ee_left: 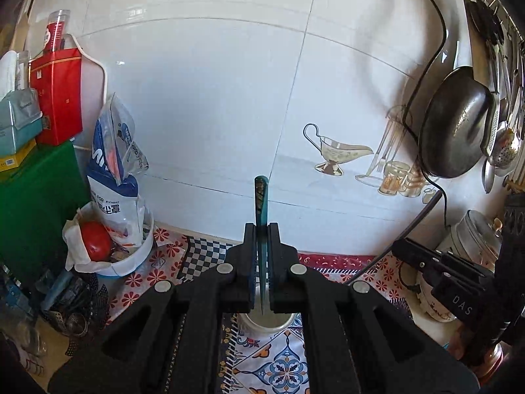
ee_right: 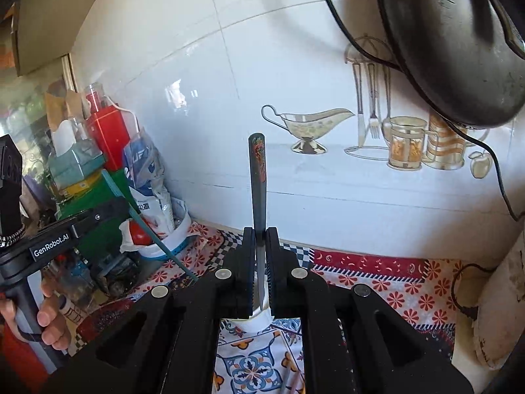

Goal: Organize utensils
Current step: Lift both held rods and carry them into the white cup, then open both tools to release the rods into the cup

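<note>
In the left wrist view my left gripper (ee_left: 262, 229) is shut on a teal chopstick (ee_left: 261, 197), which stands upright with its patterned end above the jaws. Its thin tip hangs over a white cup (ee_left: 267, 323) on the patterned cloth. In the right wrist view my right gripper (ee_right: 261, 233) is shut on a dark chopstick (ee_right: 257, 170) with red flower decoration, also upright, its tip over the same white cup (ee_right: 259, 323). The left gripper (ee_right: 108, 211) shows at the left, held by a hand (ee_right: 49, 315), with the teal chopstick (ee_right: 157, 239) slanting through it. The right gripper (ee_left: 436, 272) shows at the right.
A black wok (ee_left: 456, 124) and a black cable (ee_left: 436, 32) hang on the tiled wall, with ladles (ee_left: 505, 151) further right. A white bowl with a tomato (ee_left: 95, 241), bags, a red tin (ee_left: 57, 95) and a green box (ee_left: 36, 203) crowd the left. A white pot (ee_right: 498, 312) stands right.
</note>
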`<state>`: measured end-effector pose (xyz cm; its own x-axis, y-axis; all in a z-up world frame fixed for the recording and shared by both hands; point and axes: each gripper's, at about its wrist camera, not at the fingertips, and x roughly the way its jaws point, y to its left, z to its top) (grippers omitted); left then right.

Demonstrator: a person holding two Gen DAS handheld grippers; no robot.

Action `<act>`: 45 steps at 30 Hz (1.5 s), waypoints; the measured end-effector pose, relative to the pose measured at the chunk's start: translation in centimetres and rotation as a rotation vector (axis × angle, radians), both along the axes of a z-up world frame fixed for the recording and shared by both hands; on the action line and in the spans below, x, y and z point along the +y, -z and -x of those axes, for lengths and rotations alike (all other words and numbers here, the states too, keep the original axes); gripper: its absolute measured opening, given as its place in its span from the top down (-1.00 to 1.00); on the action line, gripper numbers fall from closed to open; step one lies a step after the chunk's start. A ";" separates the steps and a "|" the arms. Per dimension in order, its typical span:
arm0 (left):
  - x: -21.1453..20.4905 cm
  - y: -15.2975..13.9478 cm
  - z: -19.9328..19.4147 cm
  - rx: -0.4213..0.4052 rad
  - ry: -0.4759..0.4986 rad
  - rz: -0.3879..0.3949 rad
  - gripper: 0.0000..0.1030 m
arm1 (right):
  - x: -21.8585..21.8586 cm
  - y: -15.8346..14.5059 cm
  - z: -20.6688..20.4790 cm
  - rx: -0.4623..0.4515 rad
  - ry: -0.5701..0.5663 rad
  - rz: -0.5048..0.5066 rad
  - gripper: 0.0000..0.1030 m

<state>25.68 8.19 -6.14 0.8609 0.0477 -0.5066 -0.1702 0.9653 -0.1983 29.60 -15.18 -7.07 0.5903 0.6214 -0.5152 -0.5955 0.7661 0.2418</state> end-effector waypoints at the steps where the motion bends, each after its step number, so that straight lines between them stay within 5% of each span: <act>1: 0.1 0.1 -0.3 0.002 -0.002 -0.002 0.92 | 0.5 0.1 -0.2 0.002 -0.008 -0.001 0.89; 22: 0.7 8.9 -6.4 0.239 0.044 0.048 0.92 | 6.9 8.3 -3.4 0.197 -0.103 0.139 0.89; 37: -0.2 8.7 -6.6 0.265 0.056 -0.008 0.80 | 6.7 8.5 -4.0 0.233 -0.097 0.185 0.89; 45: -0.9 7.5 -4.7 0.259 0.049 -0.034 0.65 | 5.1 6.8 -2.3 0.175 -0.088 0.207 0.86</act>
<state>30.43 7.25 -13.68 0.7042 0.0298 -0.7093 -0.1642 0.9789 -0.1219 31.95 -10.04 -13.89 0.4294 0.5374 -0.7258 -0.6250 0.7570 0.1908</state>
